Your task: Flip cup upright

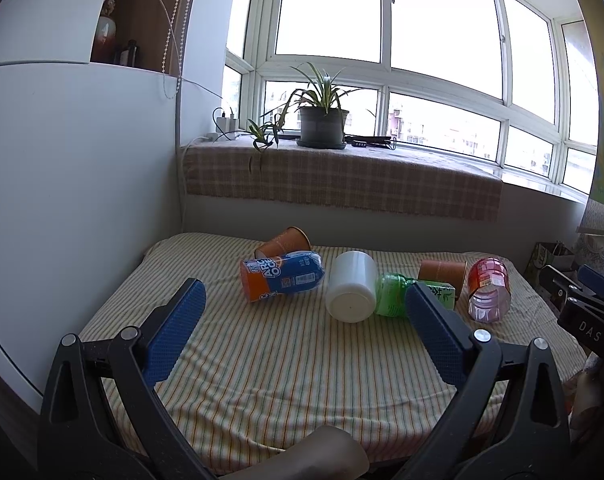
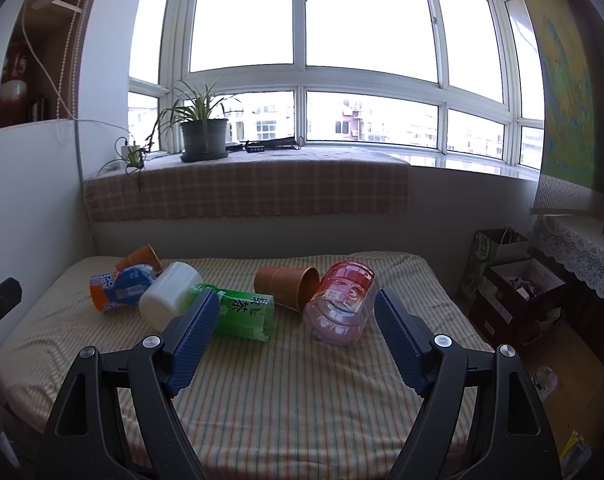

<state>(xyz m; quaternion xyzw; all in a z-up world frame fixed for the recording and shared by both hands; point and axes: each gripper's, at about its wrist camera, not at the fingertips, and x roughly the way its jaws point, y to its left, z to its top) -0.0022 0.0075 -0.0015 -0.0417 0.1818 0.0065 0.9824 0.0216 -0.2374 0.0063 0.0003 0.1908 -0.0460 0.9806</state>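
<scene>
**A:** What's nearest on my feeds?

**B:** My left claw [image 1: 304, 312], released, blue pads spread wide with nothing between them, hovering over the striped bed cover [image 1: 282, 360]. My right claw [image 2: 294, 324] is the same: spread apart and empty. In the left wrist view the right rig's body sits at the right edge, with the letters "DAS" on it.

**A:** And past the claws?

**B:** A row of toppled things. A white cup [image 1: 352, 286] lies on its side, its closed base towards me. Touching it on the right is a green bottle [image 2: 242, 312] with a label in Chinese characters I read as "绿茶". Left of the white cup lies a blue-and-orange bottle [image 1: 282, 276]; I can make out "ARE" and "OC" on it, no more. Right of the green bottle is a pink bottle [image 2: 340, 304]; its label is too small to read.

**A:** The paper cups?

**B:** Two orange-brown ones, both on their sides. One paper cup [image 2: 288, 284] lies between the green and pink bottles, mouth towards the pink one. The other paper cup [image 1: 284, 242] is behind the blue bottle.

**A:** Farthest?

**B:** A potted plant [image 1: 322, 120] on the checked windowsill cloth [image 1: 342, 176].
</scene>
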